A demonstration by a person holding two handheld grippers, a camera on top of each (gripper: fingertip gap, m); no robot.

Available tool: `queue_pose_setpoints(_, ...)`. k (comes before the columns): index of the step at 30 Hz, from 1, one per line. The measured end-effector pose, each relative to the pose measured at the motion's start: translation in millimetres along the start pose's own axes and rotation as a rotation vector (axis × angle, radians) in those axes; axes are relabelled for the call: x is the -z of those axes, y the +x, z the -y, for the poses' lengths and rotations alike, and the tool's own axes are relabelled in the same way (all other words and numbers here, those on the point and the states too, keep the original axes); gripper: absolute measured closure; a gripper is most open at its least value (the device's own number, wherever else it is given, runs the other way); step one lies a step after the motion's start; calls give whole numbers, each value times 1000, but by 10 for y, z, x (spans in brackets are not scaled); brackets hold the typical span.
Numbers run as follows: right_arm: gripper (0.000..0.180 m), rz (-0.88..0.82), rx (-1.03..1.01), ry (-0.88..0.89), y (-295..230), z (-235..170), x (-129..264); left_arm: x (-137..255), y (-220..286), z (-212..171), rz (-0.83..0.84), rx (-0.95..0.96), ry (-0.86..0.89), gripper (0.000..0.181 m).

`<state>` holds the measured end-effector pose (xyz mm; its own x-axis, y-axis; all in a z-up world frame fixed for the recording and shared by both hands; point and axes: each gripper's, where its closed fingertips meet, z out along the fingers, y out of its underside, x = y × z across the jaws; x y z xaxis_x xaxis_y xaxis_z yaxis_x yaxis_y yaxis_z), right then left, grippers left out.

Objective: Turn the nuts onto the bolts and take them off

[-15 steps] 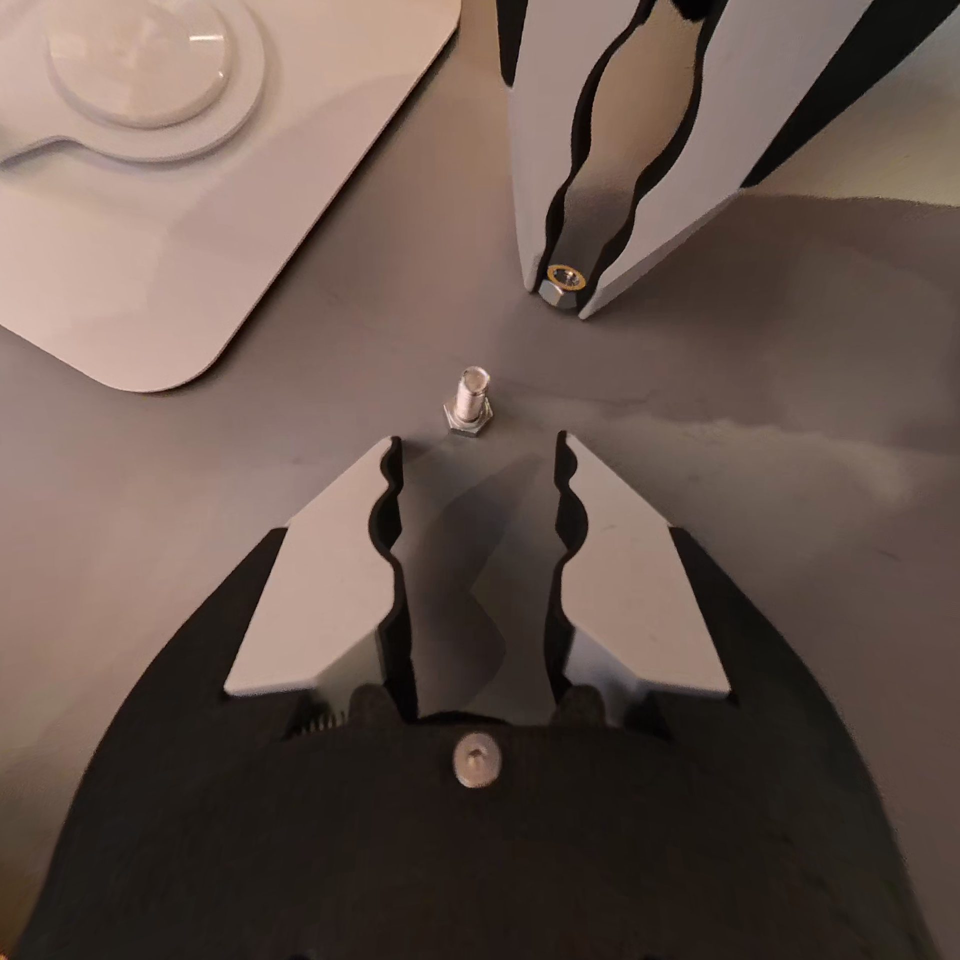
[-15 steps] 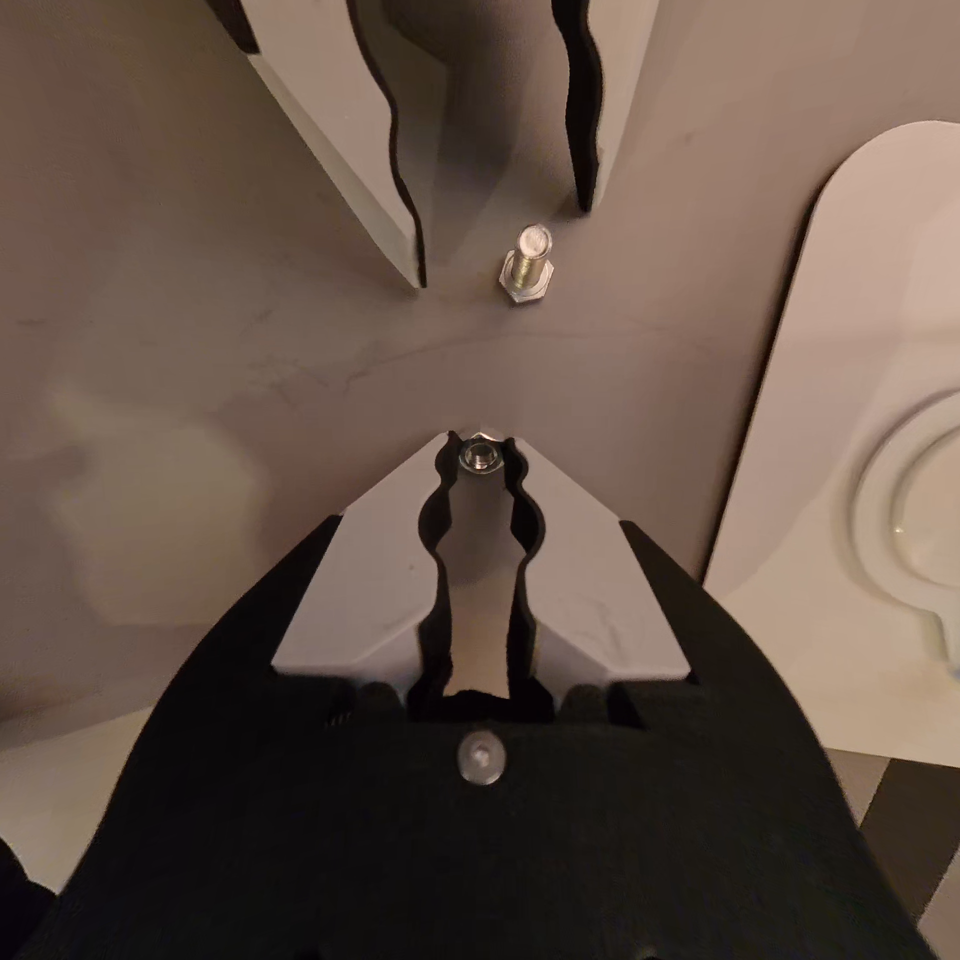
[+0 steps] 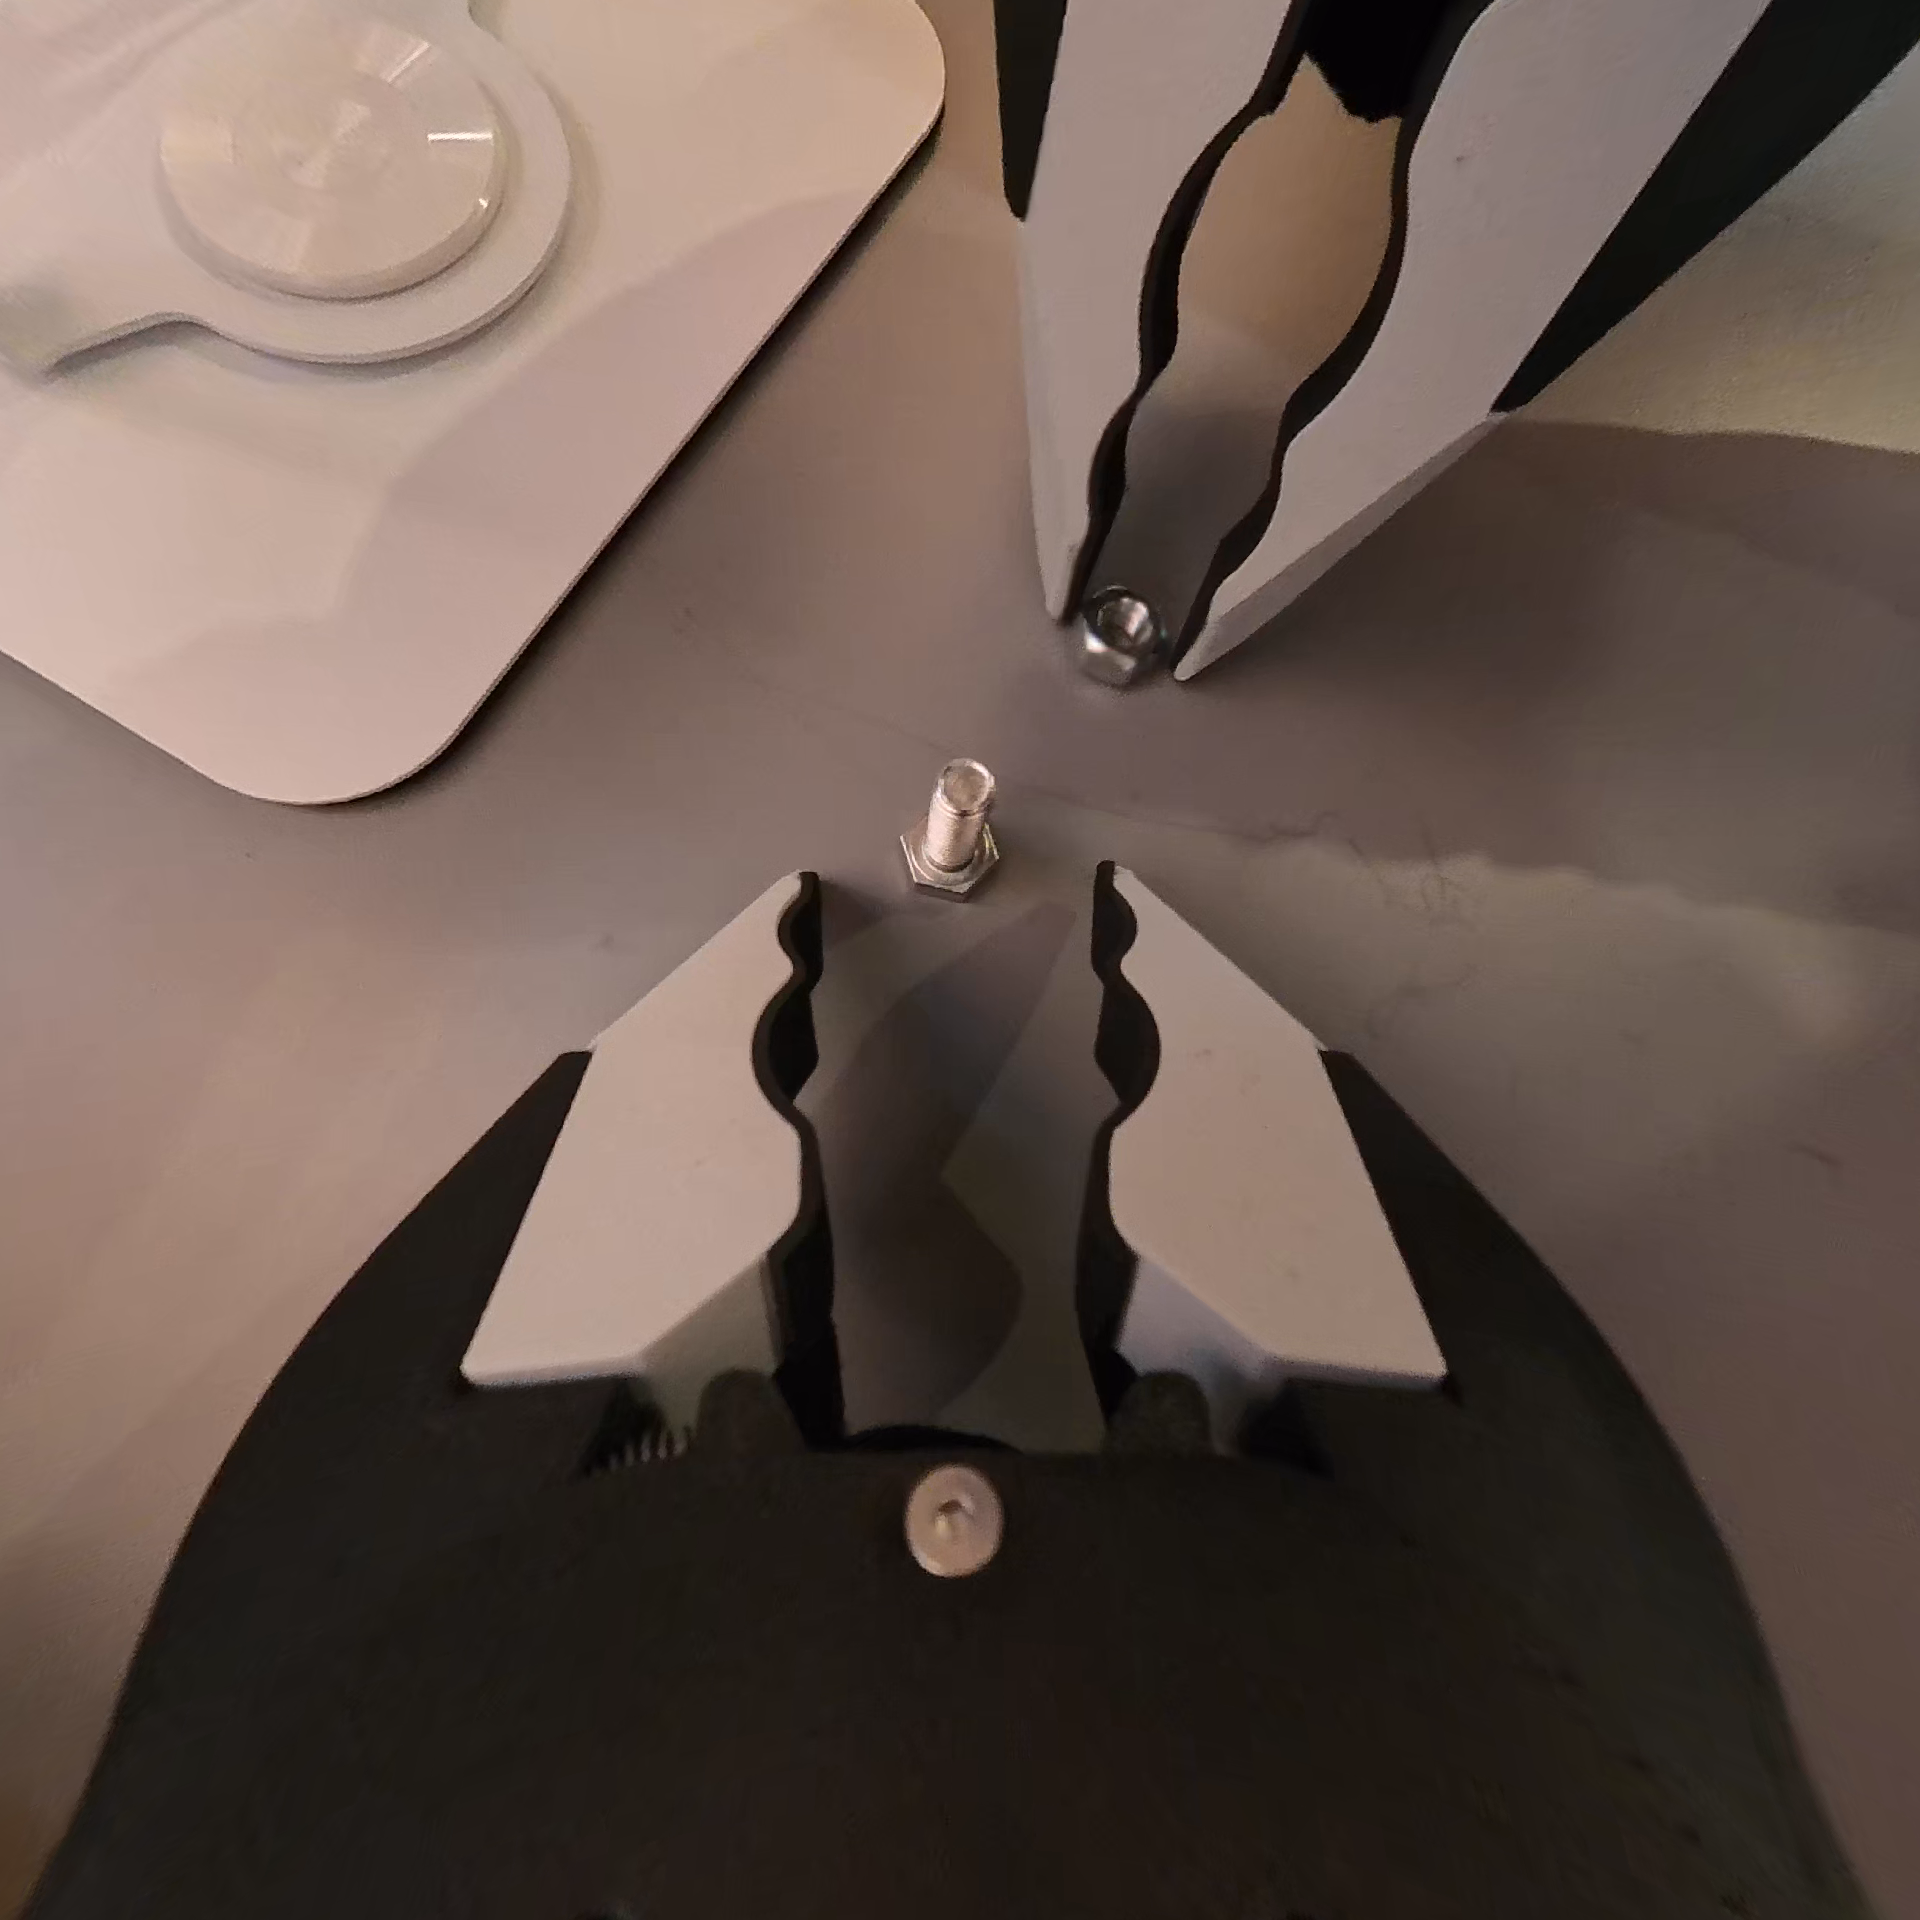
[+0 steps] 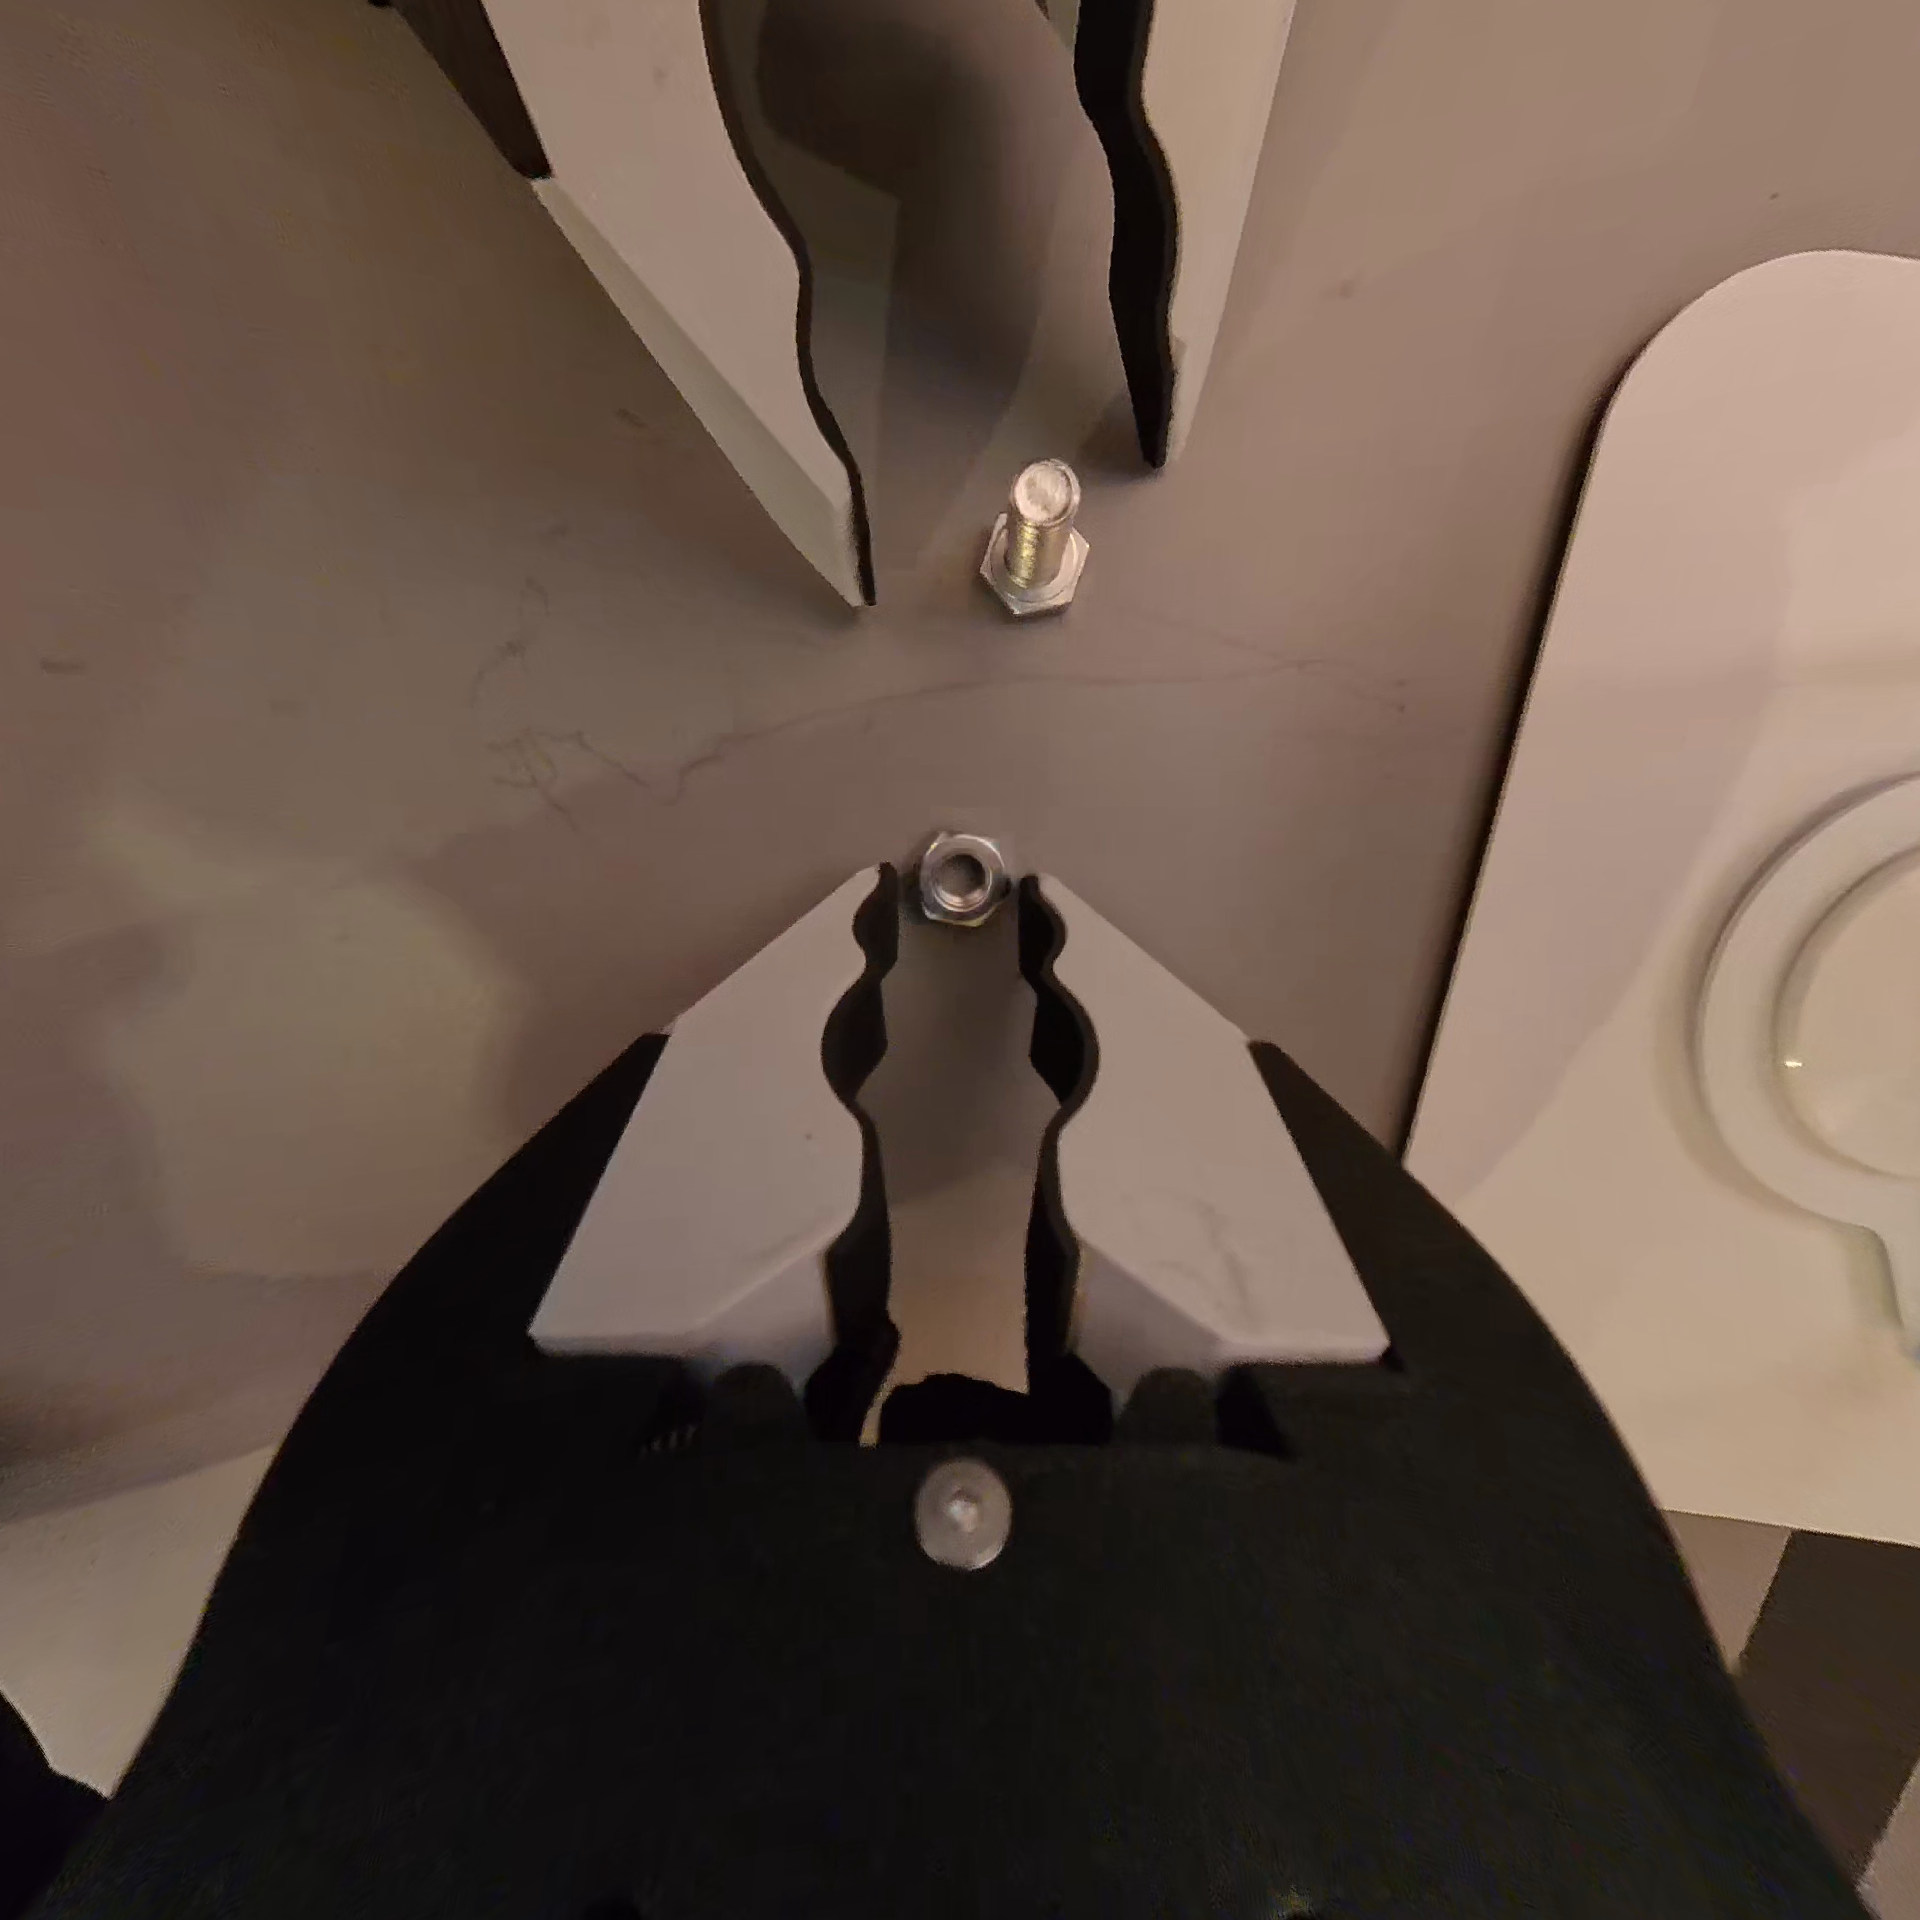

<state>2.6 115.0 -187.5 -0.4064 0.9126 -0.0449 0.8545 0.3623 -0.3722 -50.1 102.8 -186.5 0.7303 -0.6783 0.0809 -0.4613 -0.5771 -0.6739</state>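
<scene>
A silver bolt (image 3: pixel 948 831) stands on its hex head on the grey table, threads up; it also shows in the right wrist view (image 4: pixel 1034 551). My left gripper (image 3: pixel 956 881) is open, its tips either side of the bolt's head and just short of it. A silver hex nut (image 4: pixel 958 878) lies flat on the table between the tips of my right gripper (image 4: pixel 958 891). Its jaws stand slightly wider than the nut, with a thin gap showing. In the left wrist view the nut (image 3: pixel 1120 634) rests by one fingertip of the right gripper (image 3: pixel 1127 644).
A white plate (image 3: pixel 364 540) with a raised round disc (image 3: pixel 322 187) lies on the table beside the grippers; it also shows in the right wrist view (image 4: pixel 1662 644). The two grippers face each other tip to tip, a short gap apart. About 6 centimeters separates my left fingertips from my right.
The right gripper's jaws have opened a little and let go of the nut, which now rests on the table between the tips. The left gripper and bolt have hardly moved.
</scene>
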Motion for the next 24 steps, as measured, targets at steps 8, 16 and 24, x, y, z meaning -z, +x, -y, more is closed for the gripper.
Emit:
queue_pose_setpoints(8,157,-100,53,158,145,454,66,21,6,-21,-2,4,5,130)
queue_pose_setpoints(16,167,-84,88,194,110,650,-102,24,5,-25,-5,5,9,130)
queue_pose_setpoints(24,172,-110,90,250,137,726,29,23,-42,-20,10,-16,-4,129)
